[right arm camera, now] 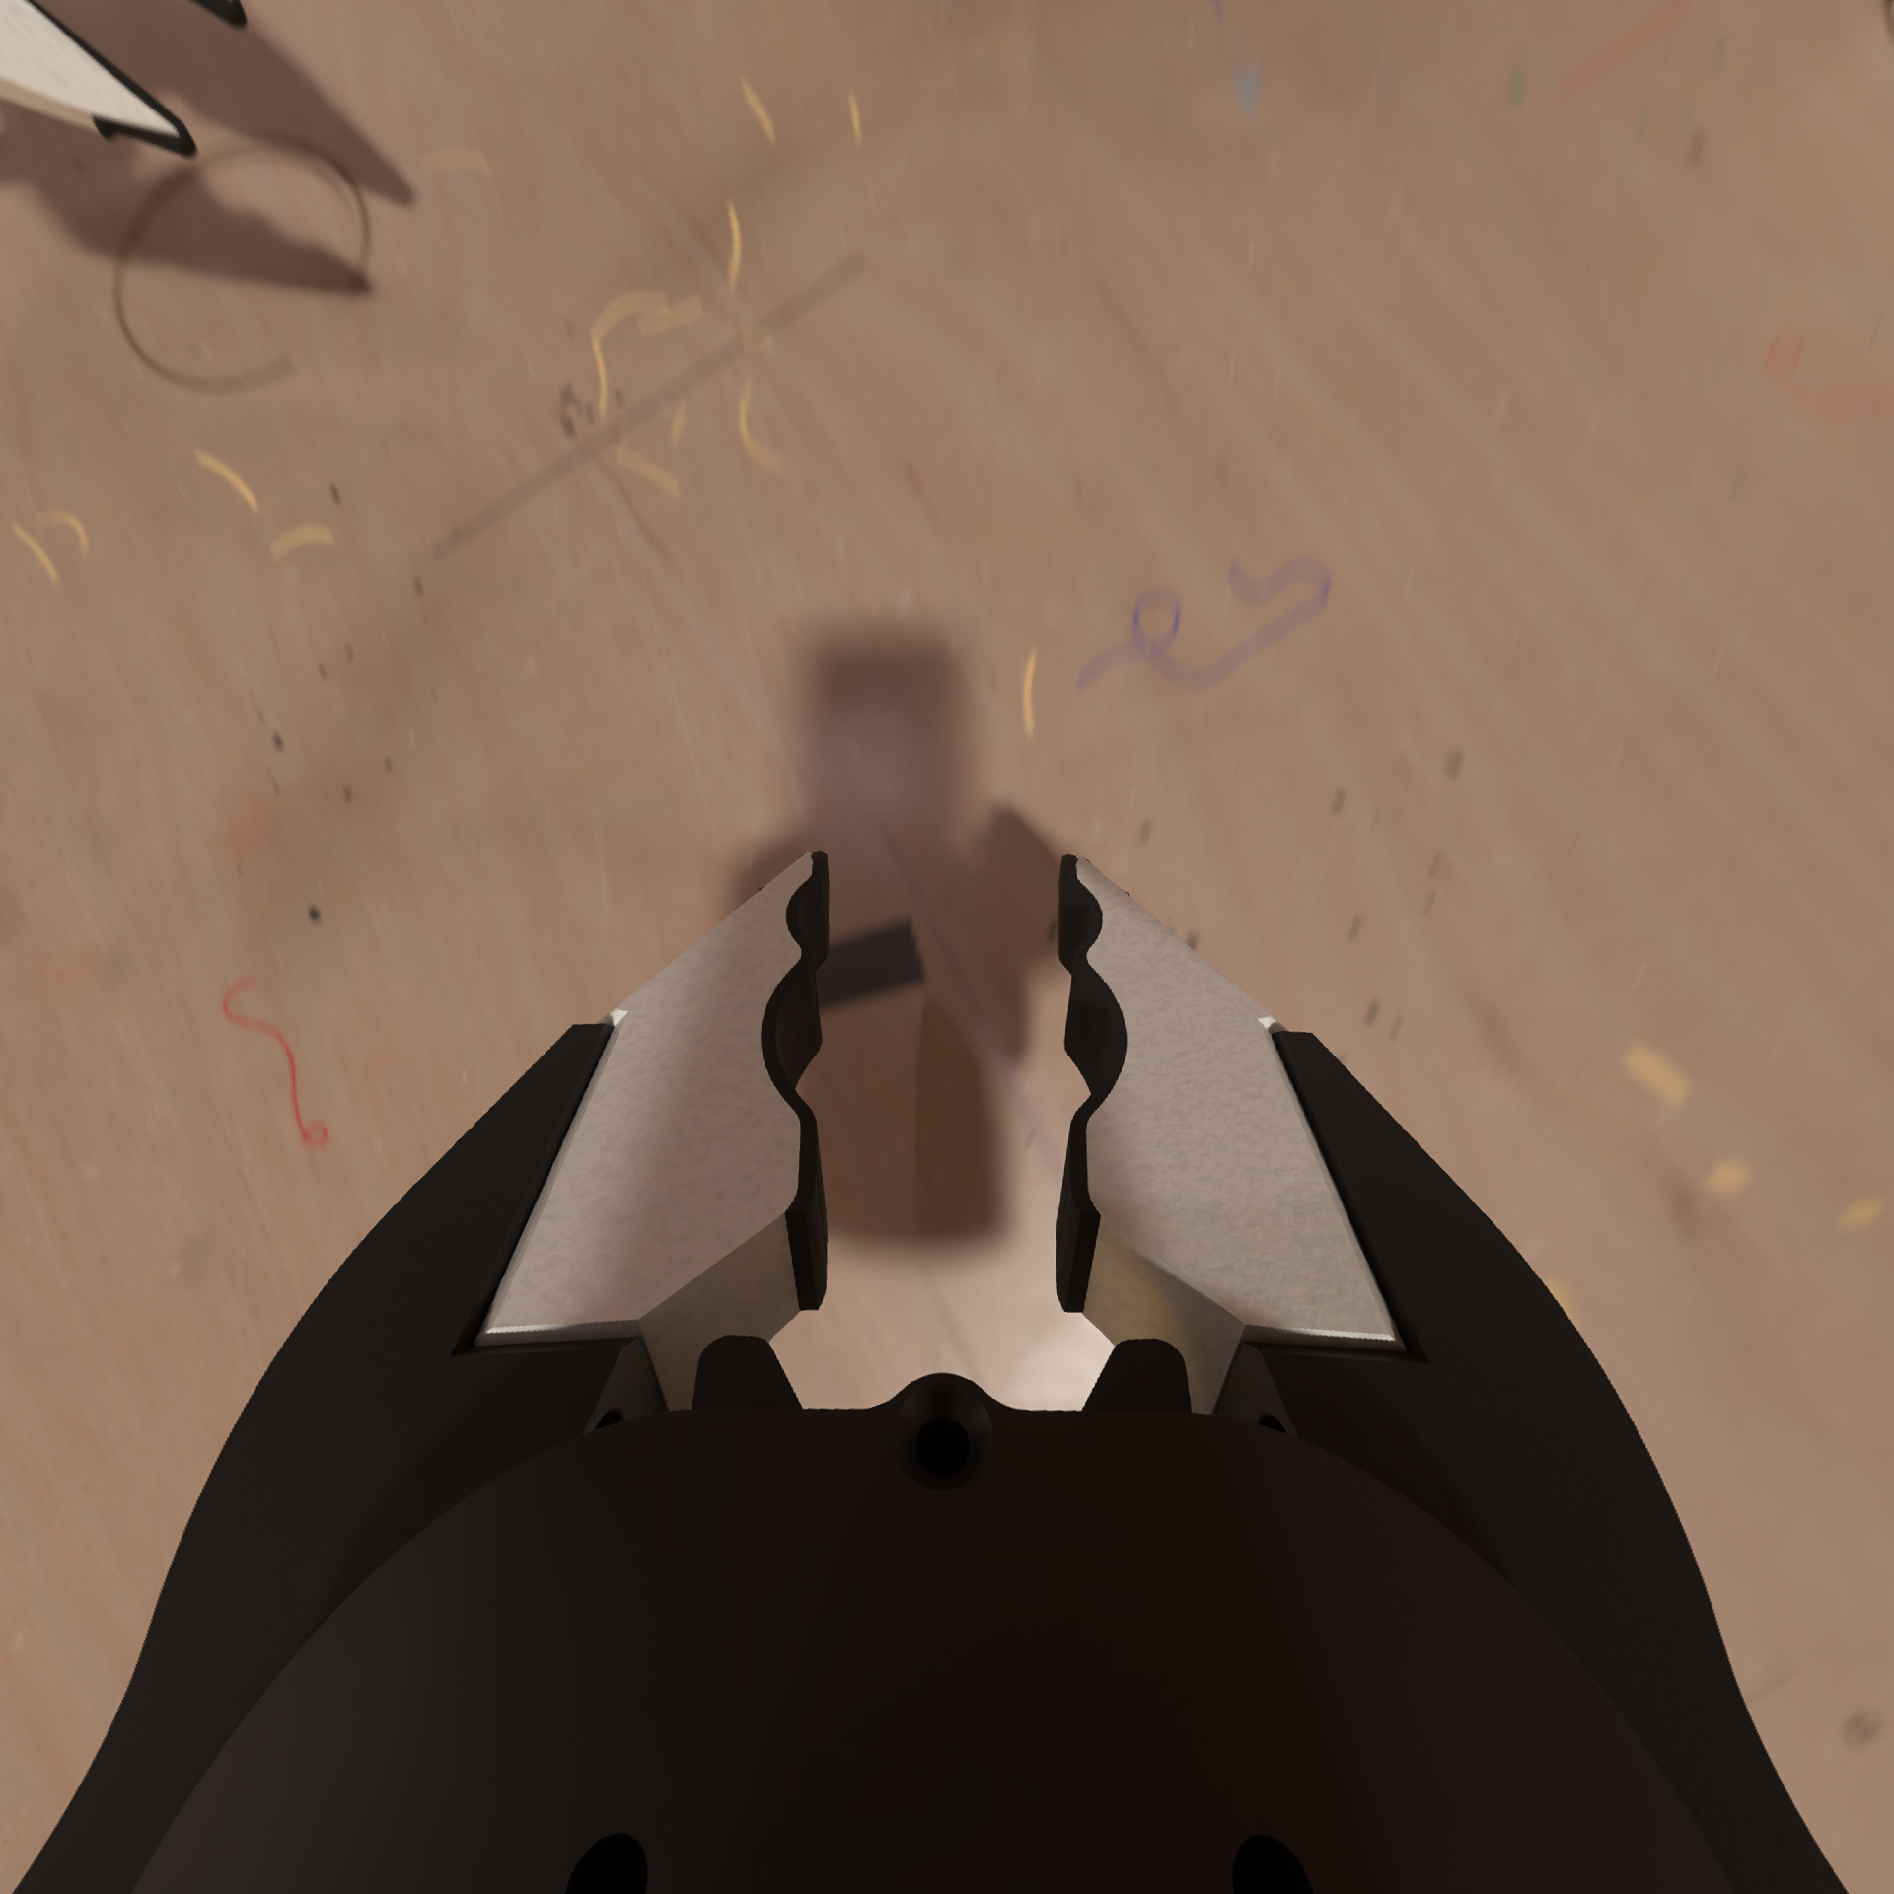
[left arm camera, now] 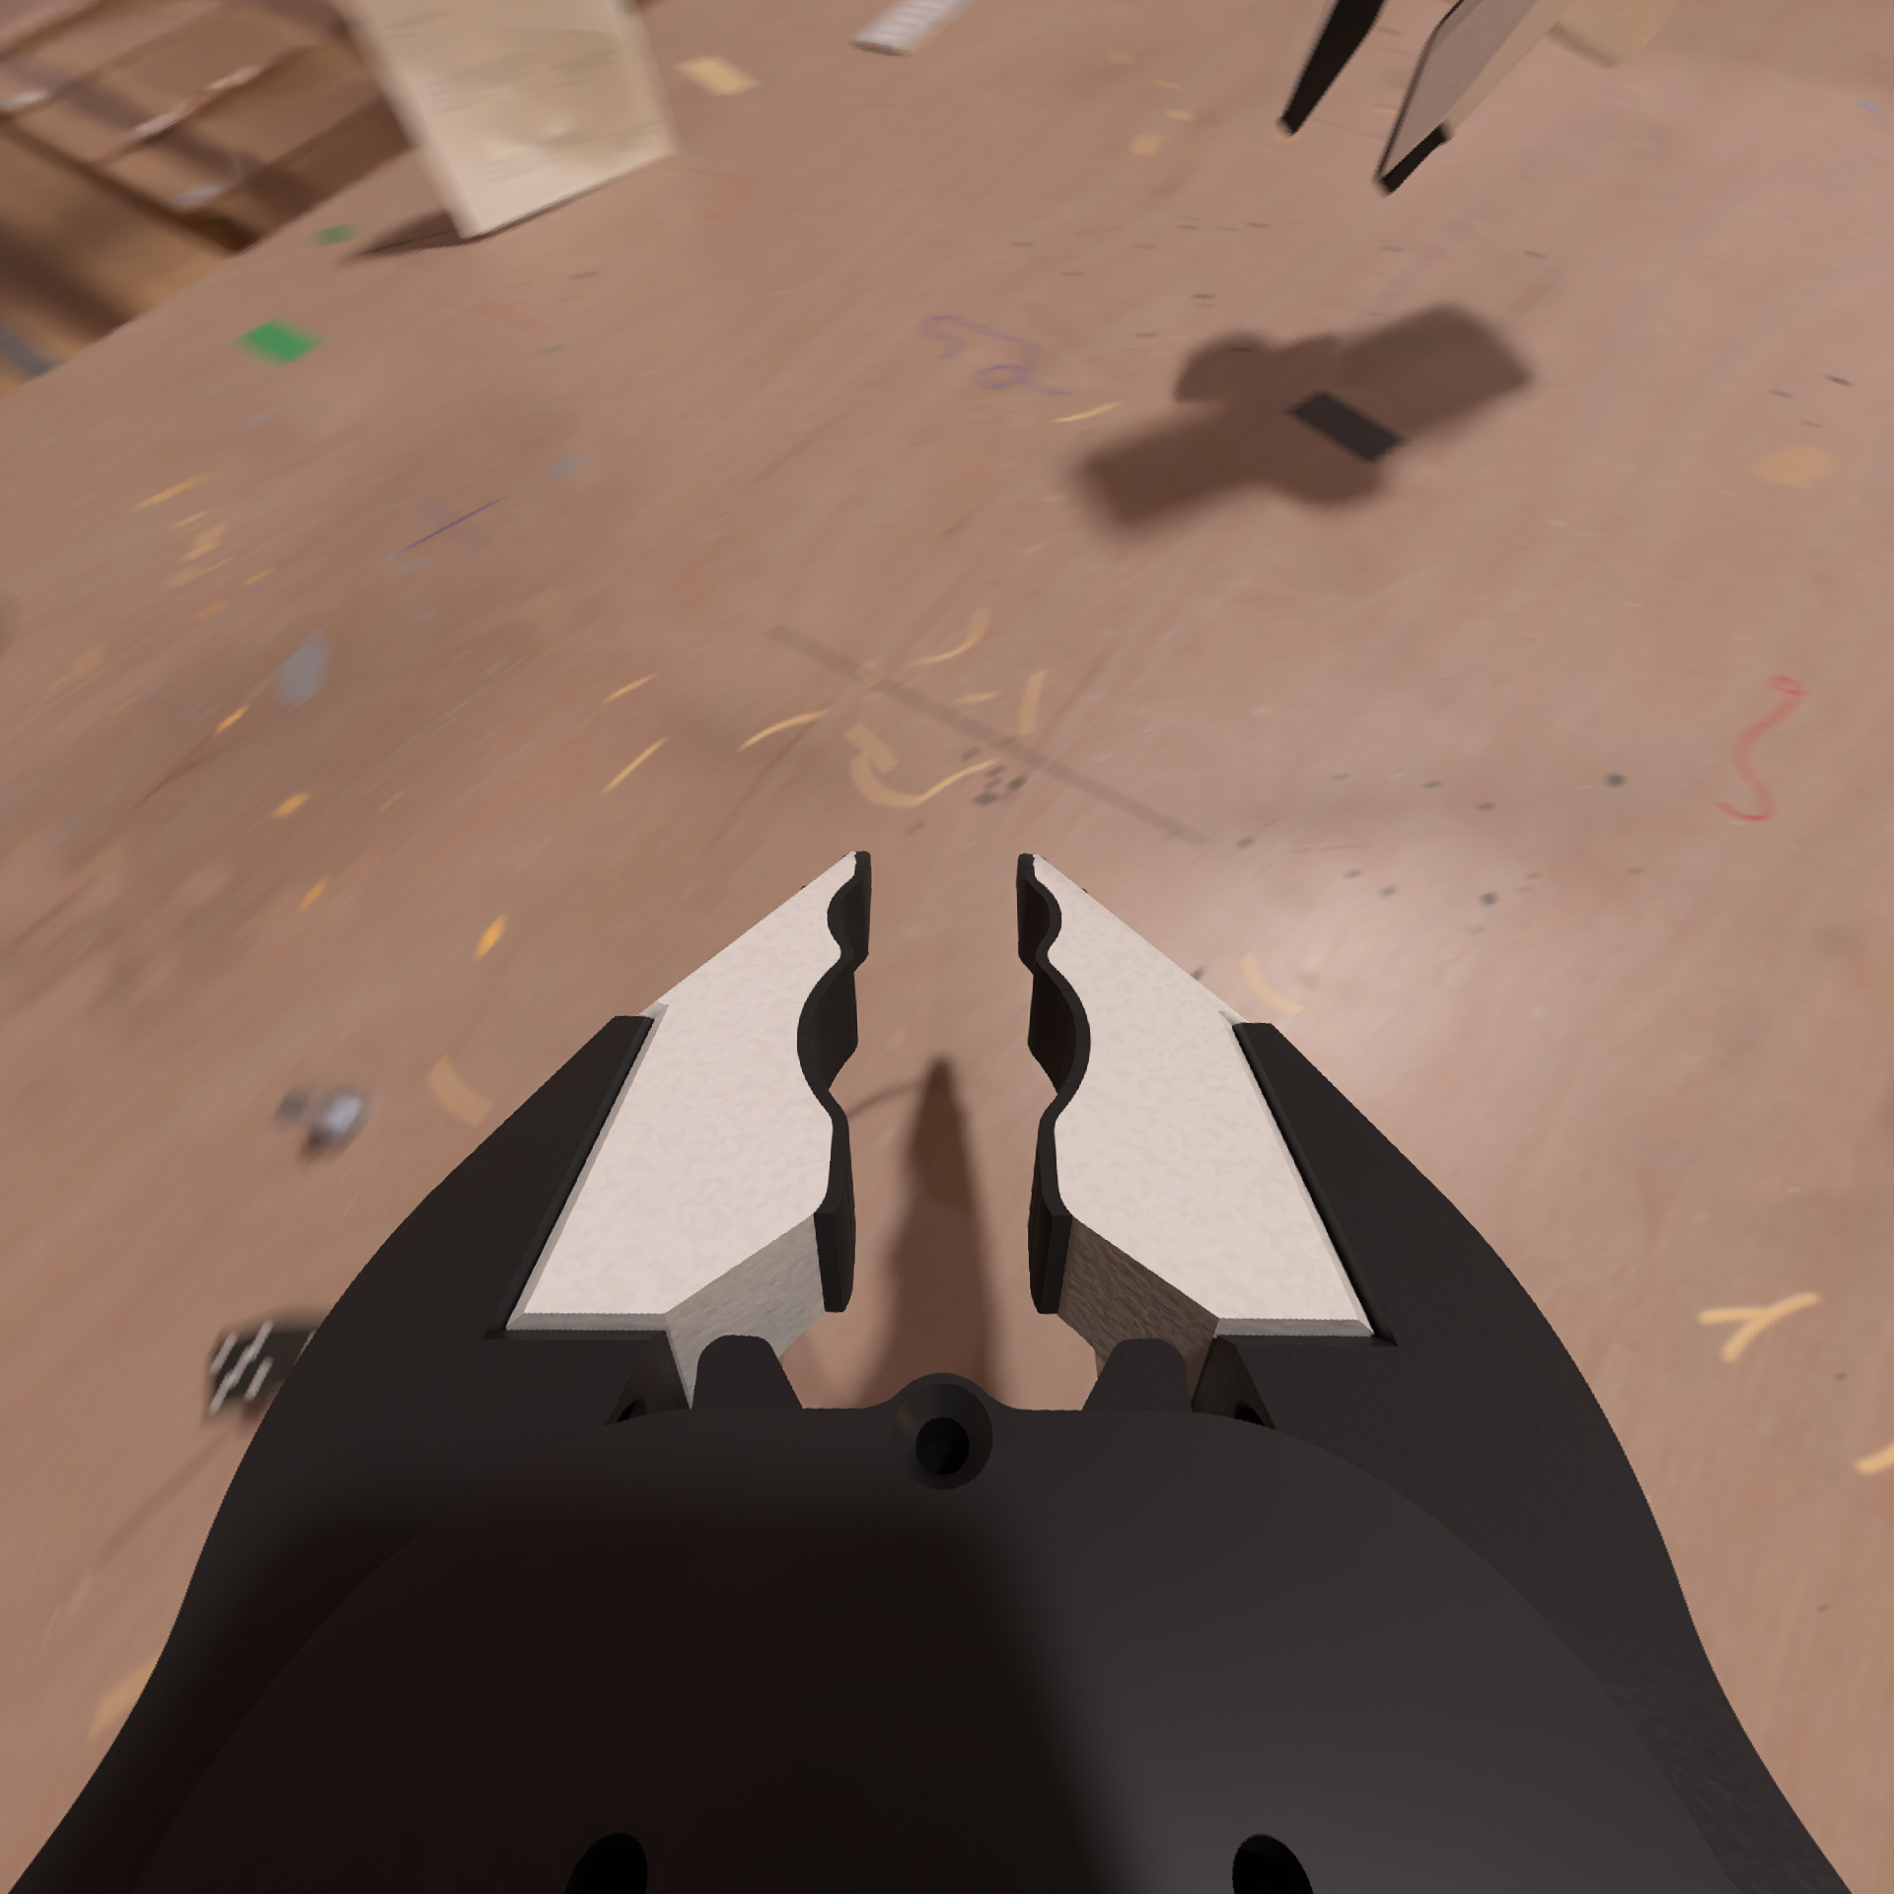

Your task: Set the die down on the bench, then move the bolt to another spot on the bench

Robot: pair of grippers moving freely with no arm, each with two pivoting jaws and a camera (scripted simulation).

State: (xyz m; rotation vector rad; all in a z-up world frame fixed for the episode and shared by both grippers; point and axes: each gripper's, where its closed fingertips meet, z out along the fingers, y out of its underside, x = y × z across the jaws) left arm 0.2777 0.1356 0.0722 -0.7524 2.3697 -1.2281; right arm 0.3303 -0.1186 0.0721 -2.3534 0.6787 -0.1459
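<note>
Two grippers hang over the brown bench (left arm camera: 615,574), each with its fingers parted on a narrow gap and gripping nothing. Which blurred scrap is the die or bolt, I cannot tell. A small metallic piece (left arm camera: 326,1115) lies left of the left gripper (left arm camera: 943,871). Below the right gripper (right arm camera: 943,871), a dark strip (right arm camera: 871,963) lies in shadow. A tan box (left arm camera: 523,103) stands farther off.

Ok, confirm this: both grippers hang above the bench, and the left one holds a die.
Wrong: the left gripper hangs above the bench open and empty, as the left wrist view shows. The right gripper hangs above it too.
</note>
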